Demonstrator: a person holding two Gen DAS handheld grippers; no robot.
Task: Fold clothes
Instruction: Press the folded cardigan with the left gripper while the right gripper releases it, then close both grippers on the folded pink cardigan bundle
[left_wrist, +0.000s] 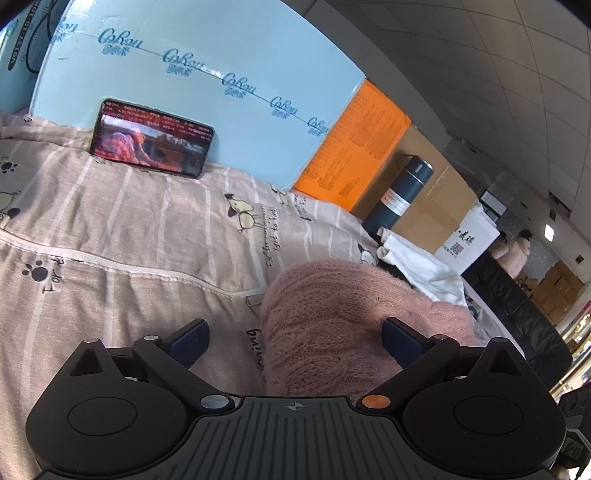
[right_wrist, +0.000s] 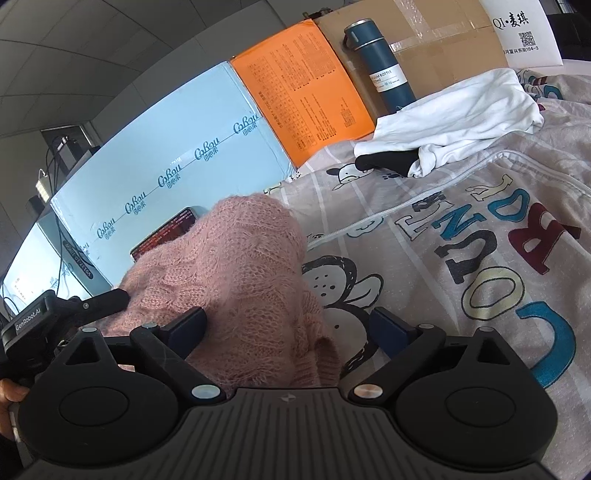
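A fuzzy pink knitted sweater (left_wrist: 332, 317) lies bunched on the printed bed cover (left_wrist: 129, 229). My left gripper (left_wrist: 293, 338) is open, its fingers wide apart, with the sweater's left edge lying between them. In the right wrist view the sweater (right_wrist: 229, 273) rises in a mound. My right gripper (right_wrist: 290, 330) is open too, straddling the sweater's near right corner. The left gripper's body (right_wrist: 55, 314) shows at the sweater's left side.
A phone (left_wrist: 151, 138) leans on a light blue box (left_wrist: 221, 55) at the back. An orange box (right_wrist: 303, 88), a blue vacuum bottle (right_wrist: 384, 62) and a cardboard box (right_wrist: 443, 44) stand behind. White clothes (right_wrist: 454, 114) over a black item (right_wrist: 384, 159) lie on the cover.
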